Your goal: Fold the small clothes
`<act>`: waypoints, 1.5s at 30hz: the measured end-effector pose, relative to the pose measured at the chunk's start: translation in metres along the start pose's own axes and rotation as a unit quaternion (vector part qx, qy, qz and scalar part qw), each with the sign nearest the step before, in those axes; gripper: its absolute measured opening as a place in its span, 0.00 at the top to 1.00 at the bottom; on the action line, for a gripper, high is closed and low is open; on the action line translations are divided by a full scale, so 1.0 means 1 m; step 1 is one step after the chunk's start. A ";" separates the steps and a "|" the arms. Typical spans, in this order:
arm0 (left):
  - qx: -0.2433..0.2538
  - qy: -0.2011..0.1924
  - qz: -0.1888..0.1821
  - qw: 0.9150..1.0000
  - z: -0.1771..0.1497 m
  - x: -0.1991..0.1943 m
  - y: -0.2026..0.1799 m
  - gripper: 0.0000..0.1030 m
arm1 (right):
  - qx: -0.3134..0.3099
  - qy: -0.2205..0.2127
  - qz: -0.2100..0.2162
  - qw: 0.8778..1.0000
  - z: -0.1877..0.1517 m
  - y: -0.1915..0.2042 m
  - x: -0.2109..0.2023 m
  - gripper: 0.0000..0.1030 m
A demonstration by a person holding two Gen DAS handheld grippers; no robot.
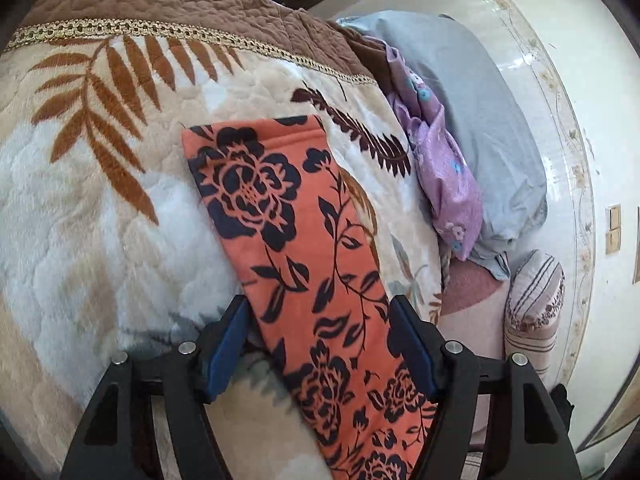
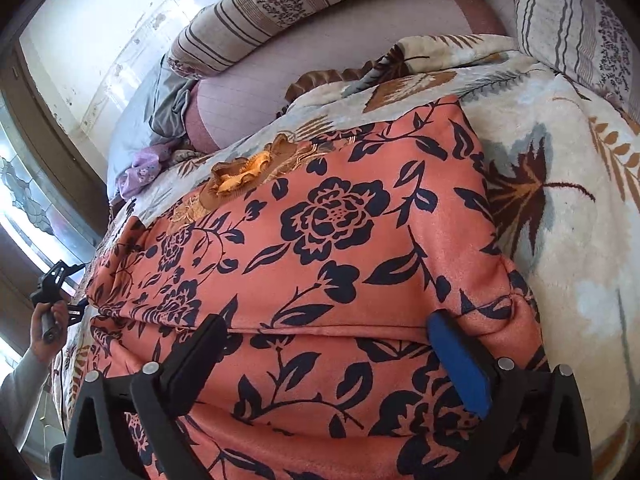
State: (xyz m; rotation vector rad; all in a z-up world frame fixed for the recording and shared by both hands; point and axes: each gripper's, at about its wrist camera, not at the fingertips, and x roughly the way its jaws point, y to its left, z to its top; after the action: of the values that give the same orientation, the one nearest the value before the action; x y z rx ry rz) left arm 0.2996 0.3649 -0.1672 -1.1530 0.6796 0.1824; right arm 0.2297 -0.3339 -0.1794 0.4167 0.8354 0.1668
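Observation:
An orange garment [image 1: 304,248] with a dark blue flower print lies flat on the plush leaf-pattern blanket [image 1: 100,208]. In the left wrist view it shows as a long narrow strip running away from me. My left gripper [image 1: 320,340] is open and straddles this strip, one finger at each edge, with no pinch visible. In the right wrist view the garment [image 2: 332,240] spreads wide, with a folded edge lying crosswise just past the fingers. My right gripper [image 2: 328,344] hangs over it with jaws wide open and nothing held. The left gripper [image 2: 76,288] shows small at the garment's far left end.
A purple flowered garment [image 1: 444,168] and a grey cloth [image 1: 492,128] lie crumpled at the blanket's far edge. Striped pillows [image 2: 280,4] line the back beside a pink sheet [image 2: 256,88]. A person's hand [image 2: 48,328] holds the left gripper's handle. A white wall [image 1: 592,80] stands beyond.

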 end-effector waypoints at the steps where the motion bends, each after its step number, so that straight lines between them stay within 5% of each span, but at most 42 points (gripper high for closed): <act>1: -0.002 -0.008 0.005 1.000 0.002 0.002 0.000 0.36 | -0.001 0.000 -0.001 1.000 -0.001 0.000 0.000 0.01; 4: -0.005 -0.023 0.033 0.999 0.007 0.009 -0.002 0.48 | -0.002 0.000 -0.002 1.000 -0.001 0.000 0.000 0.01; 6: 0.024 -0.015 0.102 0.994 0.011 0.016 -0.005 0.96 | -0.002 -0.001 -0.001 1.000 -0.001 0.000 0.000 0.01; 10: 0.127 -0.025 0.146 0.981 0.011 0.008 -0.041 0.96 | 0.000 -0.003 0.001 1.000 -0.001 0.000 0.000 0.01; 12: 0.212 -0.053 0.125 0.968 -0.011 -0.013 -0.090 0.96 | 0.002 -0.005 0.005 1.000 -0.001 -0.001 -0.001 0.01; 17: 0.434 -0.091 0.001 0.896 -0.134 -0.078 -0.233 0.96 | 0.012 -0.010 0.017 1.000 -0.001 -0.004 -0.003 0.01; 19: 0.480 -0.066 -0.061 0.872 -0.191 -0.093 -0.276 0.96 | 0.018 -0.011 0.023 1.000 0.001 -0.006 -0.005 0.01; 21: 0.536 -0.025 -0.089 0.839 -0.261 -0.092 -0.307 0.92 | 0.031 -0.012 0.030 0.999 0.004 -0.008 -0.009 0.01; 22: 0.563 -0.003 -0.093 0.821 -0.296 -0.085 -0.314 0.92 | 0.038 -0.010 0.033 0.999 0.005 -0.008 -0.011 0.01; 23: 0.585 0.024 -0.093 0.805 -0.328 -0.074 -0.314 0.82 | 0.057 -0.005 0.040 0.998 0.007 -0.011 -0.016 0.01; 24: 0.598 0.058 -0.083 0.795 -0.357 -0.058 -0.307 0.54 | 0.081 -0.003 0.049 0.995 0.009 -0.015 -0.022 0.01; 26: 0.612 0.117 -0.057 0.780 -0.397 -0.031 -0.280 0.32 | 0.140 -0.016 0.077 0.987 0.010 -0.028 -0.042 0.01; 29: 0.632 0.148 0.006 0.760 -0.419 -0.012 -0.235 0.32 | 0.169 -0.030 0.089 0.981 0.014 -0.041 -0.069 0.01; 31: 0.621 0.139 0.010 0.771 -0.409 -0.020 -0.216 0.32 | 0.179 -0.022 0.101 0.978 0.019 -0.047 -0.075 0.01; 33: 0.601 0.112 0.017 0.791 -0.387 -0.032 -0.203 0.31 | 0.185 -0.010 0.102 0.977 0.024 -0.049 -0.071 0.01; 37: 0.535 0.046 0.048 0.842 -0.322 -0.041 -0.173 0.22 | 0.201 0.010 0.103 0.974 0.041 -0.048 -0.048 0.01; 41: 0.441 0.035 0.071 0.894 -0.266 -0.034 -0.133 0.22 | 0.190 0.053 0.081 0.977 0.062 -0.032 -0.009 0.05; 45: 0.401 0.029 0.072 0.913 -0.245 -0.026 -0.101 0.22 | 0.175 0.104 -0.005 0.979 0.069 -0.020 0.034 0.19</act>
State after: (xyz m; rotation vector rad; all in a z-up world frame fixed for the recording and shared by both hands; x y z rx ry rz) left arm 0.2282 0.1110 -0.1306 -0.3173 0.7866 -0.0170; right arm 0.3036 -0.3615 -0.1702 0.7356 1.0779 0.0532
